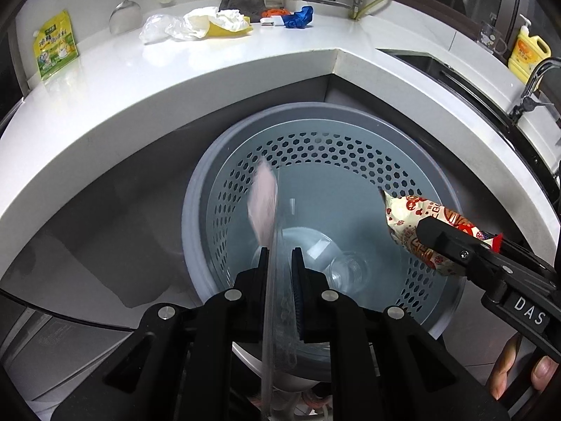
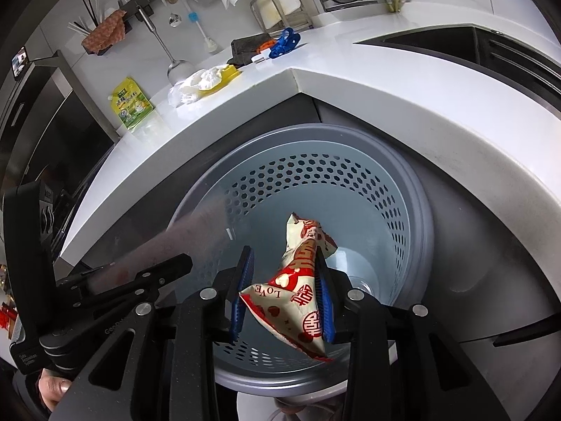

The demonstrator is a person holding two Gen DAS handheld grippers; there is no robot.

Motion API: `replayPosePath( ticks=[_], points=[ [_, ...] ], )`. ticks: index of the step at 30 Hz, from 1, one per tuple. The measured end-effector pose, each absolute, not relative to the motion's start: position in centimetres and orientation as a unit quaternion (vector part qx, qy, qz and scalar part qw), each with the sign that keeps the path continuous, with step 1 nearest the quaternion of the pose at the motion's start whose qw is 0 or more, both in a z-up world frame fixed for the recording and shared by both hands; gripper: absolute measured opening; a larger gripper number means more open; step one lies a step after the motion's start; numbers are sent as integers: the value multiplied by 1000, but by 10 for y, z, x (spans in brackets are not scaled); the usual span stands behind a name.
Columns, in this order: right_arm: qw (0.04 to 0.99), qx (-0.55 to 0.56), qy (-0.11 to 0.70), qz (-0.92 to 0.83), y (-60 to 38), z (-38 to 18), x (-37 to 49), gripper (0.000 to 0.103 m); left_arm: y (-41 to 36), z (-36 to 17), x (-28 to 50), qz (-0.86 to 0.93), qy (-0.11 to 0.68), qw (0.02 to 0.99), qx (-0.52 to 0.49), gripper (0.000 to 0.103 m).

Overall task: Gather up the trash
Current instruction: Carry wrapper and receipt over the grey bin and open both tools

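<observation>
- Bin (image 1: 350,182) sits below the counter's (image 1: 175,80) corner edge, so my left claw (image 1: 280,263) hangs over it, nearly shut on a thin clear plastic sheet (image 1: 271,245) pointing down for release.
- Right-wrist view: my right claw (image 2: 284,287), part-open, pinches the red-and-cream wrapper (image 2: 298,298) above the bin's mouth; more litter waits on the counter.
</observation>
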State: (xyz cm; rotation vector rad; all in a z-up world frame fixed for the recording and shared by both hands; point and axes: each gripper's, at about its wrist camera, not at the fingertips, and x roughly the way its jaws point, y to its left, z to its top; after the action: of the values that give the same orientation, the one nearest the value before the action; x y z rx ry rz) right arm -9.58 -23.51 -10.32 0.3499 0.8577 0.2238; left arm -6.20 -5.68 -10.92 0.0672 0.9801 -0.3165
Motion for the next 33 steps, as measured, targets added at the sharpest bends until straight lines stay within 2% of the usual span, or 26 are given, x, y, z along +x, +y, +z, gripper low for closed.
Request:
replayPosePath(
  ticks=[2, 4, 6, 14, 18, 30, 33],
  points=[
    [889, 171, 412, 105, -237, -103, -97, 38, -56, -109, -62, -150, 468, 871, 29, 17],
    [890, 173, 409, 101, -239, -102, -98, 45, -55, -108, -61, -147, 466, 872, 27, 38],
    [892, 176, 404, 99, -241, -100, -99, 48, -53, -106, -62, -144, 461, 875, 24, 46],
    [894, 180, 400, 95, -246, -100, -102, 49, -48, -104, -61, -140, 461, 876, 18, 51],
    [893, 182, 400, 93, -248, -100, -103, 49, -46, -103, -61, -138, 459, 877, 16, 57],
    [892, 178, 405, 92, -248, -104, -103, 53, -41, -104, -59, -133, 457, 879, 16, 61],
    [892, 176, 407, 91, -248, -105, -103, 53, -40, -103, -59, -130, 453, 882, 17, 65]
  ],
)
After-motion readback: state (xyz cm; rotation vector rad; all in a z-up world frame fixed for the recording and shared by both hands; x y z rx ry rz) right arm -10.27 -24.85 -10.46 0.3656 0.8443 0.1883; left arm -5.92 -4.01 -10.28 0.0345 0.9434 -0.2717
